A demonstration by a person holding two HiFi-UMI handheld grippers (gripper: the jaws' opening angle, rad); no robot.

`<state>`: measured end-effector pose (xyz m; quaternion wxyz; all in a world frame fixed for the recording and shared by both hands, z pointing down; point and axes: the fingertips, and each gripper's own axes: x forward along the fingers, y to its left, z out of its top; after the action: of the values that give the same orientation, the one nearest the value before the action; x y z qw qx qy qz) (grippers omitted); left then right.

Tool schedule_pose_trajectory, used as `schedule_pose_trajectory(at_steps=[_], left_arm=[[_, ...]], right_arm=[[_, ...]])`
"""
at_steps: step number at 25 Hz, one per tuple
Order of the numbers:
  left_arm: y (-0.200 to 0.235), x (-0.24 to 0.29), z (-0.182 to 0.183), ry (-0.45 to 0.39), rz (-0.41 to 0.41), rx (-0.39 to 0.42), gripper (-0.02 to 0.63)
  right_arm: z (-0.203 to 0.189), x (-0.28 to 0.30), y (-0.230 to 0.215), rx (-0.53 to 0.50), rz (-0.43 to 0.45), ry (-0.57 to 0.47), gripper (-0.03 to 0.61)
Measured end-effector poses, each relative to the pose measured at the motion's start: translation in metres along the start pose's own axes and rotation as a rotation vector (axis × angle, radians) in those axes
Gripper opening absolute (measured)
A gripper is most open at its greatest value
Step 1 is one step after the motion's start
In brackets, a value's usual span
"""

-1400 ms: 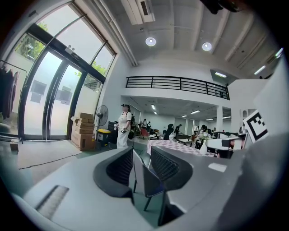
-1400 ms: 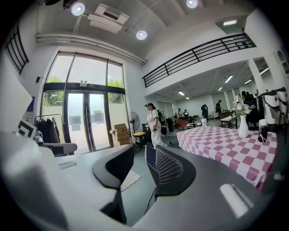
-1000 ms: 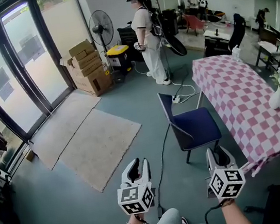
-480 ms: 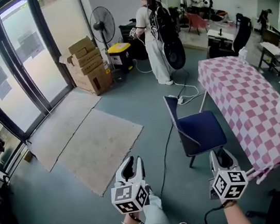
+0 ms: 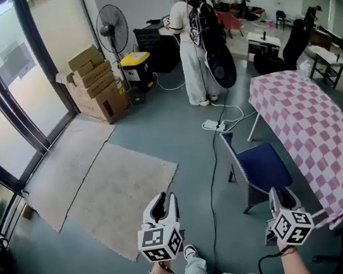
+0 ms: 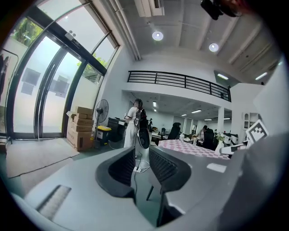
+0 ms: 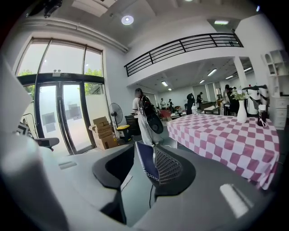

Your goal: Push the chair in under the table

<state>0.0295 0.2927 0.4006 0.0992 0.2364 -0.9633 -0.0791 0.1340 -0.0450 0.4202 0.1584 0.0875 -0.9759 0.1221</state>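
Head view: chair [image 5: 262, 165] lies just ahead of right gripper [image 5: 280, 196], backrest away from table [image 5: 303, 120]. Right jaws apart, empty; left gripper [image 5: 162, 201] farther off, closing on nothing.

bright, even daylight pours through the glass doors [image 5: 7, 87], which glare nearly white. round ceiling lamps [image 6: 157, 35] high to the right of the doors add small flares. shadows on the floor [image 5: 156, 122] beside the doors are faint and soft. both gripper views bow strongly toward dark round edges, and the near fingers [image 6: 121, 170] look soft.
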Motion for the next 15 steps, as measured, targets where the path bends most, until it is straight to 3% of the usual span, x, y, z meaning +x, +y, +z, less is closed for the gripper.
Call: schedule_pose_trajectory(at_steps=[7,15], left_arm=[[0.079,0.073,0.033,0.018,-0.087,0.023,0.097],[0.108,0.136,0.044,0.037,-0.167,0.019,0.097]], right_arm=[[0.027,0.065,0.053,0.011,-0.111,-0.045,0.129],[0.032,0.097,0.073,0.004,-0.194,-0.038,0.129]])
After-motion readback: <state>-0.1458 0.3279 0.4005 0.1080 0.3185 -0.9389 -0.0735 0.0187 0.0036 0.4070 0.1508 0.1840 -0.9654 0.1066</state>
